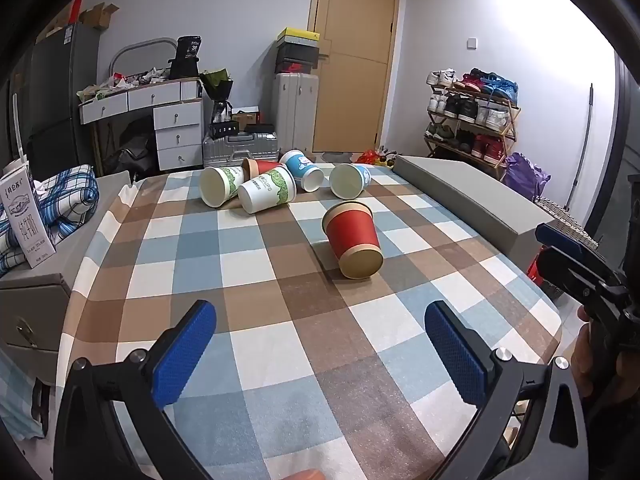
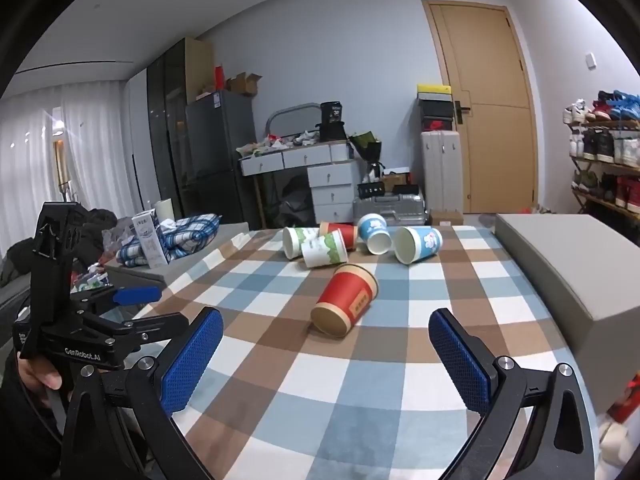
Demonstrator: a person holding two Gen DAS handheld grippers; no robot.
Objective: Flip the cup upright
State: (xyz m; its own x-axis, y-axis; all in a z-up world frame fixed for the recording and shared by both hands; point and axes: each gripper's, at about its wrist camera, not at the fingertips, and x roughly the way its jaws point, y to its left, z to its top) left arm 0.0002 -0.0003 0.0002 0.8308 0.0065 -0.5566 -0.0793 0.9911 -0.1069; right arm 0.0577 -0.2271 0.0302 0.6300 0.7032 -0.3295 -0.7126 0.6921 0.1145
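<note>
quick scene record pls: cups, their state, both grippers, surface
surface: checked tablecloth
nearest cup: red cup, on its side, apart from the rest
far cluster: five cups on their sides: two green-print, two blue, one red
upright cups: none
left gripper: open, empty, short of the red cup
right gripper: open, empty
task status: not yet started

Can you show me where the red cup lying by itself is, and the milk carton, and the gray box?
red cup (image 1: 352,236), left wrist view, on its red side wall.
milk carton (image 2: 149,242), right wrist view, on its front face.
gray box (image 2: 568,276), right wrist view, on its top face.
</note>
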